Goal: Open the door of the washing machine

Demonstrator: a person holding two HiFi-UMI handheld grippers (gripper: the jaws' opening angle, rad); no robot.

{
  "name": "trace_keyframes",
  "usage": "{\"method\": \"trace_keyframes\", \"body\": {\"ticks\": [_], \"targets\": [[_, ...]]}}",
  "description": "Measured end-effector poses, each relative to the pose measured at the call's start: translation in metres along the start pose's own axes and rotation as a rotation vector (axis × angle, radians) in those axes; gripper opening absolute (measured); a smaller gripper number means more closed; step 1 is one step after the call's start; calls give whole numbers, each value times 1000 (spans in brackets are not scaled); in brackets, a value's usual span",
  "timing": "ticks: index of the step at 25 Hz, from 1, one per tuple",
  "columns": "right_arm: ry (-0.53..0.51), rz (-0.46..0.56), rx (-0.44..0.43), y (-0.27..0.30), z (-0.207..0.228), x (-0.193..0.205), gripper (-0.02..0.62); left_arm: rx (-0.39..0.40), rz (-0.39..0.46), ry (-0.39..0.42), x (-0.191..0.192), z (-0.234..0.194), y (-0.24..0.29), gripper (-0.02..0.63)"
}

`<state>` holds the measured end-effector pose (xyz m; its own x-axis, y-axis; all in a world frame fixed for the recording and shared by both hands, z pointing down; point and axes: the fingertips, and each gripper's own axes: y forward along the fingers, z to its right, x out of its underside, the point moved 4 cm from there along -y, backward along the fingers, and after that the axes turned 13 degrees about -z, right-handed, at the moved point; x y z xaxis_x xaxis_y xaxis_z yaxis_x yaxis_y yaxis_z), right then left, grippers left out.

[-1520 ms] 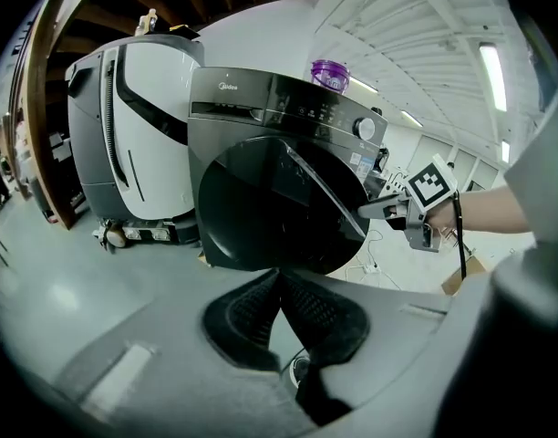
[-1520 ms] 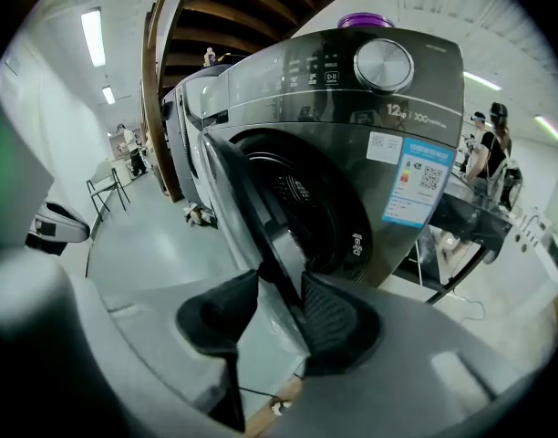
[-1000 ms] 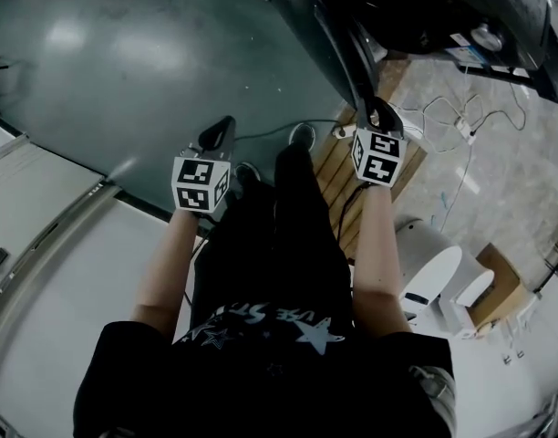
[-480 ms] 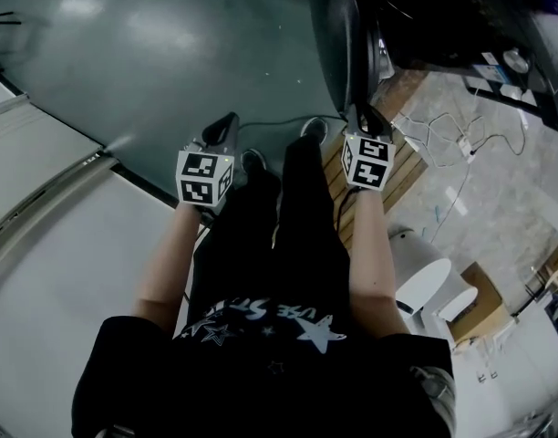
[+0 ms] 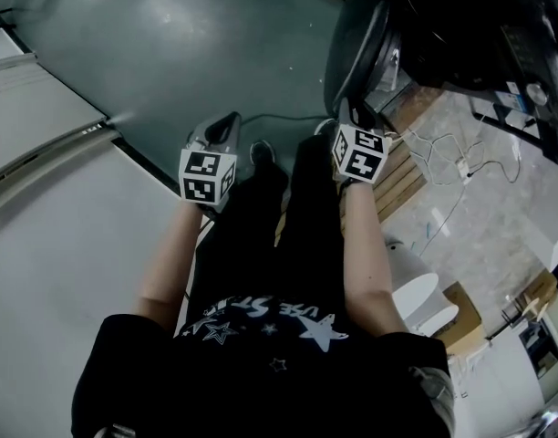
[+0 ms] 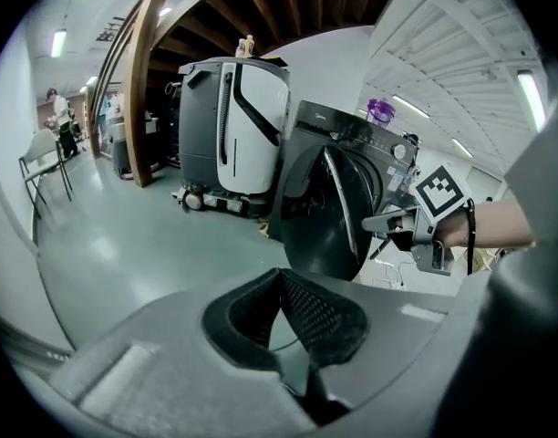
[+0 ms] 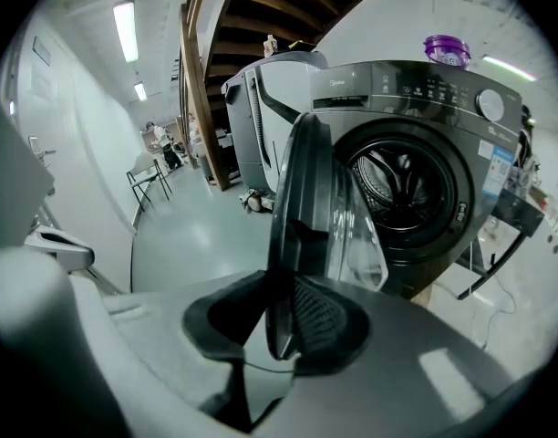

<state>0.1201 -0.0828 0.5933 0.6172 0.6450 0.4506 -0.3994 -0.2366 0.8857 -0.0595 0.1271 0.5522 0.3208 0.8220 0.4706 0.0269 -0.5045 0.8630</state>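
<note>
My right hand-held gripper (image 7: 281, 288) pinches the free edge of the door (image 7: 304, 185). Its jaws have just been easing apart a little, yet the rim sits between the pads and touches them. The door stands swung well clear of the washer (image 7: 425, 108), edge-on to me, and the drum (image 7: 402, 185) mouth is bare. My left hand-held gripper (image 6: 281, 279) hangs off to the side over the floor (image 6: 124, 254), tips drawn together on nothing. I judge the opening mostly done: the latch is free and the door is wide. What is left is perhaps a little more swing, then letting go.
</note>
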Motion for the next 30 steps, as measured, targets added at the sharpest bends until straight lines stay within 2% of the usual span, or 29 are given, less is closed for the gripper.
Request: {"method": "trace_keyframes", "body": {"ticks": [8,16,22,30], "targets": [[11,4,1,19,-65,-15,104,-44,38,-124,51,-51,-31,11],[18,3,-32,41,-115,-41,120,-97,52,-219,81,-92,-40,11],[37,12,-76,60,-149,-67,129,-138,57,-288,89,-118,-46,11],[66,21,-129,88,-198,-111,135,-184,39,-338,80,-158,-46,11]]}}
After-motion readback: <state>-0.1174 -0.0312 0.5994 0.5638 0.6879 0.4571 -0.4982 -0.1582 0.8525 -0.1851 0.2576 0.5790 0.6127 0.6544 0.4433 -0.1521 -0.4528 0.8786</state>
